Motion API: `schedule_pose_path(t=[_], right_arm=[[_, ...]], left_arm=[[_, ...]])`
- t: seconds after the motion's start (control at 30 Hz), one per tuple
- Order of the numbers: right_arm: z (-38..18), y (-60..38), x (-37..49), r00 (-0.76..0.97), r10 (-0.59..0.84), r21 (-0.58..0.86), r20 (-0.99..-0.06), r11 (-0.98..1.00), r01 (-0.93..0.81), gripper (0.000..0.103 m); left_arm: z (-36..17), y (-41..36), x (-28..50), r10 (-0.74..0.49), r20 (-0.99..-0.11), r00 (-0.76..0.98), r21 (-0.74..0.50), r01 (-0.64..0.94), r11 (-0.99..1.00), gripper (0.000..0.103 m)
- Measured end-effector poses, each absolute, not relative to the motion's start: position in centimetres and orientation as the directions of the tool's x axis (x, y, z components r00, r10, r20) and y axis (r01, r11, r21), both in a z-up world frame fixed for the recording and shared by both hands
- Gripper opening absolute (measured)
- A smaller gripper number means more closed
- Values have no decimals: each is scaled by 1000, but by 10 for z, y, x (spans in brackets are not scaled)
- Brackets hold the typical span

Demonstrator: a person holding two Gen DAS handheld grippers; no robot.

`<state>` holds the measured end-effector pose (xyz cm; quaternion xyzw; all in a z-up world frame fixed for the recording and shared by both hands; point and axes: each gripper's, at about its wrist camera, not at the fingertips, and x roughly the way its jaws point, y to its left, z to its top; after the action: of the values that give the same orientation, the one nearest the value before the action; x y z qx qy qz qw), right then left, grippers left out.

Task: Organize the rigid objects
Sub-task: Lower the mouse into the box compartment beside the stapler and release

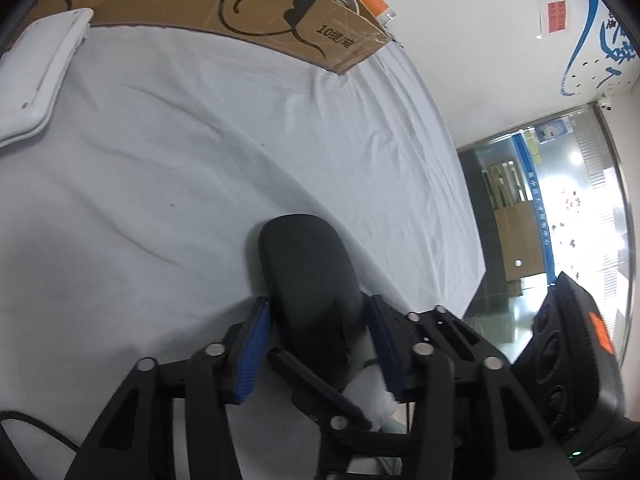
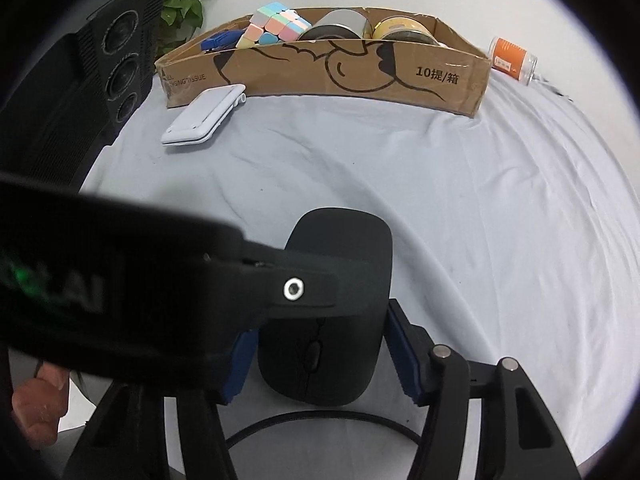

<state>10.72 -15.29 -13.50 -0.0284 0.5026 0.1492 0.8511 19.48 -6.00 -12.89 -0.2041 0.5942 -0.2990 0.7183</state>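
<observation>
Even indoor light falling softly, glass doorway [image 1: 560, 208] glaring bright, fisheye bending edges, black vignette closing corners, near gripper parts blurring

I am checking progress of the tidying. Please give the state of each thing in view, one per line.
Mouse: on the cloth, between both grippers' fingers.
Left gripper: closing on the mouse.
Right gripper: around the mouse, slight gap at the right pad.
Box: open, partly filled.
Cube: in the box.
White case: shut, outside the box.
Orange bottle: lying outside the box.

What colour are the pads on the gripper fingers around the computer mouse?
Blue pads against black finger frames, flanking the matte black computer mouse. Clearest in the left wrist view.
</observation>
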Motion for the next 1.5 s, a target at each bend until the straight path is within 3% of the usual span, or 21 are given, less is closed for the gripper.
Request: schedule_pose_path(t=[0.13, 0.43, 0.67, 0.87, 1.17, 1.43, 1.5], right_arm=[[-124, -149, 113, 480, 227, 98, -847, 955, -279, 58], [-46, -100, 177, 613, 319, 92, -723, 924, -372, 58], [-2, -38, 241, 629, 403, 116, -664, 887, -446, 58], [4, 22, 311, 568, 438, 165, -697, 869, -467, 58], [-57, 68, 374, 400, 430, 254, -810, 871, -421, 59], [-70, 73, 379, 280, 518, 388, -808, 827, -408, 62], [-62, 62, 367, 297, 530, 392, -794, 821, -415, 65]], left_arm=[[-113, -48, 199, -681, -708, 190, -653, 192, 733, 39], [-5, 37, 244, -592, -658, 466, -554, 234, 799, 39], [39, 116, 312, -527, -660, 535, -516, 186, 836, 39], [22, 185, 385, -510, -704, 494, -528, 116, 841, 39], [-48, 218, 457, -478, -781, 402, -513, 24, 858, 40], [-39, 231, 426, -413, -787, 459, -459, 13, 888, 41], [-20, 226, 393, -356, -776, 520, -401, 27, 916, 55]])
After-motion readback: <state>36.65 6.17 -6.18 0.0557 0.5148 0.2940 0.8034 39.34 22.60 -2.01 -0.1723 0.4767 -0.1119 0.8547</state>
